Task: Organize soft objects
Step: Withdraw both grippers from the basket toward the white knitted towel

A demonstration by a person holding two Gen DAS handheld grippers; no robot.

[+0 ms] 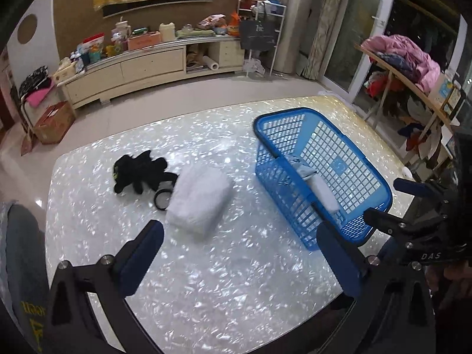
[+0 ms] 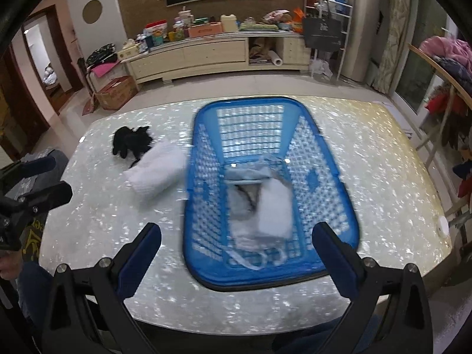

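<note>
Left to right on the table [image 1: 206, 280]:

- black plush toy [image 1: 138, 174] far left, lying flat, untouched. A small black ring [image 1: 162, 199] sits just beside it, touching or nearly touching the white bundle; can't tell which.
- folded white bundle [image 1: 200, 200] (looks like a towel or padded cloth) in the middle, near the basket but apart from it.
- blue basket [image 1: 368, 177] on the right. Grey and white cloth items [image 2: 265, 206] already lie in its bottom. Right wrist view is motion-blurred, so I can't tell how many pieces there are.

Grippers:
- left hand-held gripper [image 1: 240, 261]: jaws spread wide, nothing between them, pointing down at bare table in front of the white bundle.
- right hand-held gripper [image 2: 236, 261]: jaws also spread, empty, over the near rim of the basket.

Step, my read: between items. Some cloth is in the basket, both grippers are free, and two soft things remain out.

Next move, as judgement: the white bundle is nearest the left hand-held gripper, so it is the likely pick. It is bulky and soft, so the jaws need to straddle a folded edge and pinch deep enough, otherwise it may unfold on the lift. Then clear the basket's rim before letting go. Watch the ring so it doesn't get dragged along.
</note>
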